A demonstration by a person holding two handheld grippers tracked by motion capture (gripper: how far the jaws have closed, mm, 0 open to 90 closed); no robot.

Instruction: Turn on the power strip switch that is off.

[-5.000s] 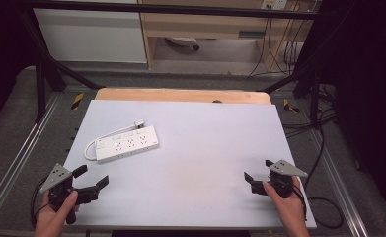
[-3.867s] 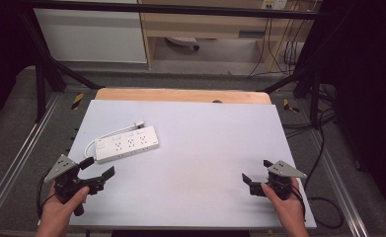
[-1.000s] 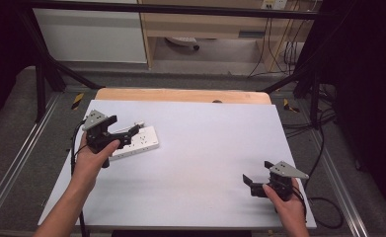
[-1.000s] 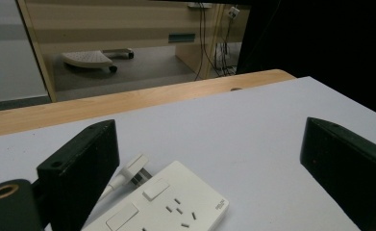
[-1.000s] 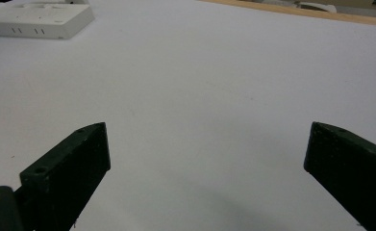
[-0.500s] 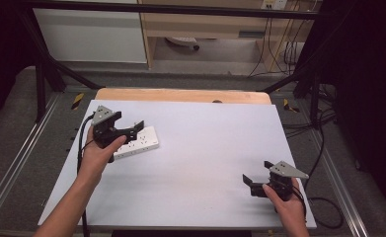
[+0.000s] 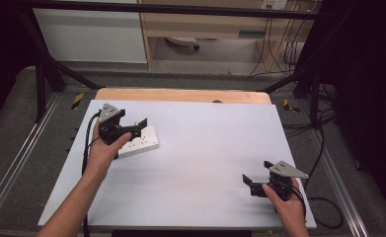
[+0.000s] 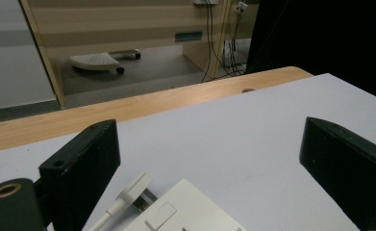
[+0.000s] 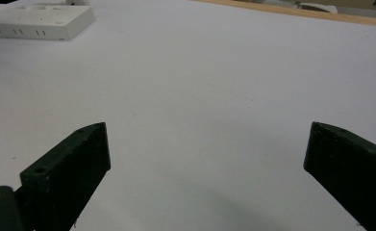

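We hold the left gripper (image 7: pixel 137 127) spread wide just above the white power strip (image 7: pixel 142 142), which lies on the white table (image 7: pixel 205 148) at ten o'clock; the right gripper (image 7: pixel 257 177), jaws also apart and gripping nothing, rests at four o'clock, well apart from the strip

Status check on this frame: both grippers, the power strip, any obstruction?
Left gripper open, over the power strip, not gripping. Right gripper open, idle at the table's near right. Strip flat on table, nothing in the way.
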